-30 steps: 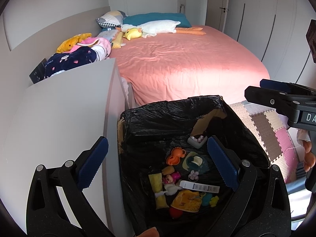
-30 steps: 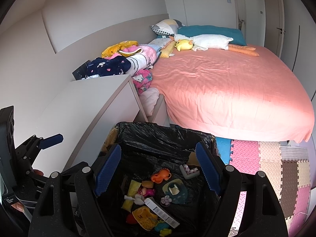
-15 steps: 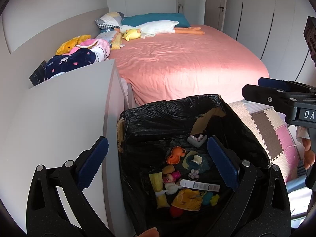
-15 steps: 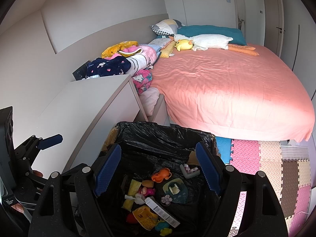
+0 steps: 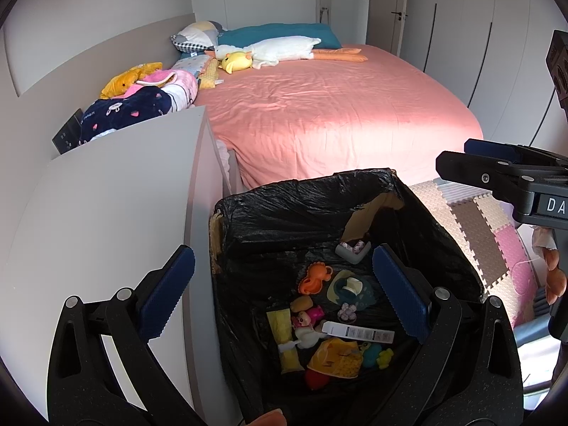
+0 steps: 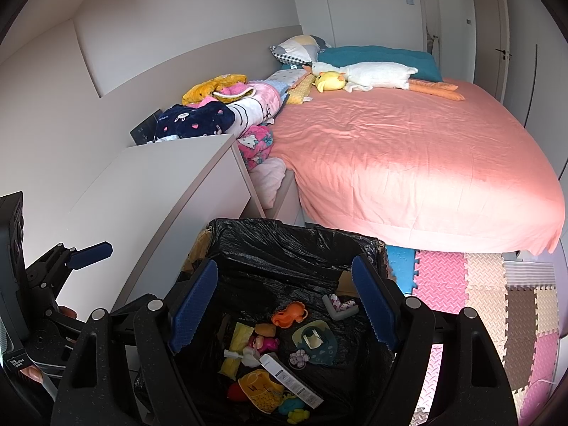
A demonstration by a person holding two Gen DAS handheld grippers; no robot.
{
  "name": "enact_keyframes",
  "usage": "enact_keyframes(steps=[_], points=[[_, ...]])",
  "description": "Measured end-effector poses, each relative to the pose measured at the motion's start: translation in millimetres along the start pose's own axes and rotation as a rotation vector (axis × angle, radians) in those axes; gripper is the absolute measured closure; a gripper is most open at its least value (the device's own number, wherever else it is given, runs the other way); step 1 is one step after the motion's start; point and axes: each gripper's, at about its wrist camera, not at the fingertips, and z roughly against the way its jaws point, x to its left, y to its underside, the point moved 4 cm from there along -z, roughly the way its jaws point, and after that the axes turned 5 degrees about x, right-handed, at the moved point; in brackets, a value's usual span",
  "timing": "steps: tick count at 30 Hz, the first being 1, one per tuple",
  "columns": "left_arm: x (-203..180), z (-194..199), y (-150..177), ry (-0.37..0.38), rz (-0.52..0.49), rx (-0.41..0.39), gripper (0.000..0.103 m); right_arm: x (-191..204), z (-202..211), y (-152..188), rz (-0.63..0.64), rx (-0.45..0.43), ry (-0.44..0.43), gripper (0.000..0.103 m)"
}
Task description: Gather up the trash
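A bin lined with a black bag (image 5: 301,191) stands on the floor right below both grippers. At its bottom lie several small pieces: an orange toy (image 5: 315,279), a yellow packet (image 5: 284,333) and a white barcode strip (image 5: 358,332). My left gripper (image 5: 282,291) hangs over the bin's mouth, open, with nothing between its blue pads. In the right wrist view the same bin (image 6: 291,234) shows, with the orange toy (image 6: 289,314) and the white strip (image 6: 291,378) inside. My right gripper (image 6: 284,305) is also open and holds nothing above it.
A white cabinet (image 5: 106,195) stands against the bin's left side. Behind is a bed with a pink sheet (image 5: 337,113), plush toys (image 5: 277,49) and piled clothes (image 5: 142,99). Foam floor mats (image 6: 479,301) lie to the right.
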Motion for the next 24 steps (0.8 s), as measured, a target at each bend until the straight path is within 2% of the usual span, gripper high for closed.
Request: enact_keyframes(steps=[7,12,16,24], points=[[-3.2,4.9,2.5,0.012,0.020,-0.019,0.006,1.3,0.2,-1.1,0.002,0.001,0.000,0.024],[0.1,7.1,2.4,-0.019,0.019,-0.032,0.006,1.0,0.4,0.2,0.000,0.001,-0.001,0.024],[5.1,13.5,3.1,-0.053,0.042,-0.085,0.006,1.6,0.4,-1.2,0.001,0.000,-0.001,0.024],[5.7,13.1,1.5,-0.041,0.037,-0.069,0.006,5.0,4.4,4.7,0.003,-0.005,-0.008,0.024]])
